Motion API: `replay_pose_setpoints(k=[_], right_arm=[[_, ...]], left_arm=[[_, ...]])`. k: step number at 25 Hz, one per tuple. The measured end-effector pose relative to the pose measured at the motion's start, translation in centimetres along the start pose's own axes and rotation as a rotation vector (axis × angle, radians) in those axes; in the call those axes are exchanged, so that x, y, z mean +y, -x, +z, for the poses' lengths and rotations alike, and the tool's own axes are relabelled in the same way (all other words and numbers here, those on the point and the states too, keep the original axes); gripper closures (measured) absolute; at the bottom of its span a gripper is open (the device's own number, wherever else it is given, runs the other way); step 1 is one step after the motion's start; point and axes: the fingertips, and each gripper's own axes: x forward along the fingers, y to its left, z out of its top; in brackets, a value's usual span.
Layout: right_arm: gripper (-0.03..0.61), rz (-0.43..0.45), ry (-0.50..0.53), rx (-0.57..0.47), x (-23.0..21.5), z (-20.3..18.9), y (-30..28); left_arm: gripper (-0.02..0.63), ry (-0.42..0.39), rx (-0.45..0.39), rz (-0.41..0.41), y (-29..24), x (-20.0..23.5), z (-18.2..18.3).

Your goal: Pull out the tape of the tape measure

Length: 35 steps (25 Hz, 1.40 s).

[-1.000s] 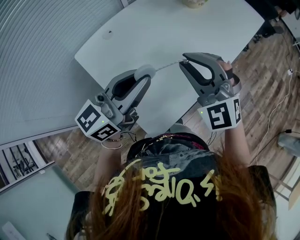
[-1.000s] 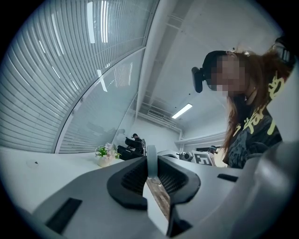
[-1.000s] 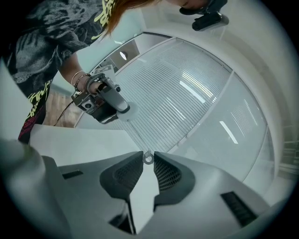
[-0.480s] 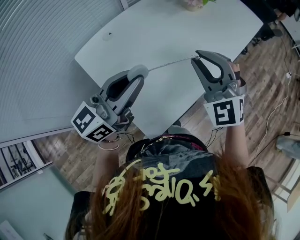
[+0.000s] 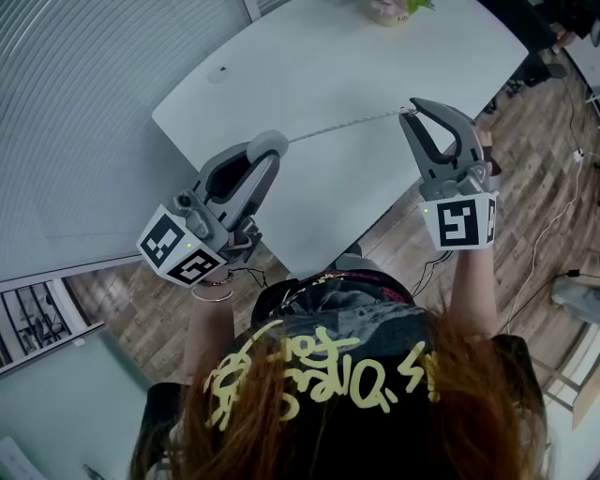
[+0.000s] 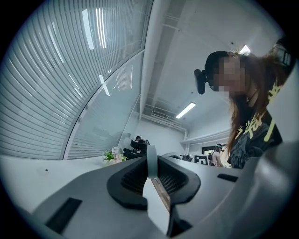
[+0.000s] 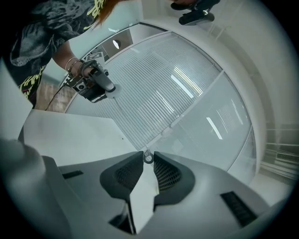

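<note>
While the left gripper [image 5: 265,156] pinches the round case of the tape measure [image 6: 152,161] between its pads, the right gripper [image 5: 412,111] has its fingers nipped on the small ring [image 7: 148,158] at the tape's end. The tape [image 5: 347,125] runs taut from one set of fingertips to the other, above the white table [image 5: 309,56]. A fair length looks drawn out; how much remains inside the case cannot be told. Well beyond the fingertips, at the table's far edge, a pot [image 5: 386,7] holds flowers.
</note>
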Motion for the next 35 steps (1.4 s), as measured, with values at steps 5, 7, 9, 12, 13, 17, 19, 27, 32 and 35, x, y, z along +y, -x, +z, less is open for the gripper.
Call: replay_pose_setpoints(k=[5,7,9,12,13,17,19,27,32,35], right_arm=[[0.506,-0.033,0.001,0.016,-1.0,-0.8,0.8],[0.506,-0.040,0.004,0.025,-1.2,-1.1,1.0],[0.506,-0.045,0.003,0.031,-1.4,-1.5,1.1],[0.506,-0.054,-0.001,0.041,-1.7,-2.1,1.3],[0.506,-0.058,0.001,0.040,-1.9,-2.2,1.3],[0.508,-0.070,0.002,0.051,-2.3,-3.0,1.7],[0.508,-0.078,0.001,0.057,-2.7,-3.5,2.1],[0.508,-0.099,-0.003,0.068,-3.7,-4.6,2.5],[0.508,-0.102,0.000,0.074,-4.0,-4.9,2.6],[0.508,-0.107,0.004,0.061,-4.2,-4.8,2.4]], left_arm=[[0.558,-0.005,-0.023,0.015,0.6,-0.1,0.6],[0.558,-0.011,-0.022,0.023,0.9,-0.1,0.7],[0.558,-0.013,-0.023,0.030,1.0,0.0,0.7],[0.558,-0.016,-0.027,0.035,1.1,0.0,0.7],[0.558,-0.017,-0.027,0.036,1.1,0.1,0.7],[0.558,-0.015,-0.033,0.045,1.2,0.3,0.7],[0.558,-0.011,-0.039,0.048,1.3,0.2,0.9],[0.557,-0.018,-0.040,0.064,1.3,0.2,1.0],[0.557,-0.016,-0.043,0.070,1.3,0.2,1.0],[0.557,-0.019,-0.041,0.074,1.3,0.2,1.0]])
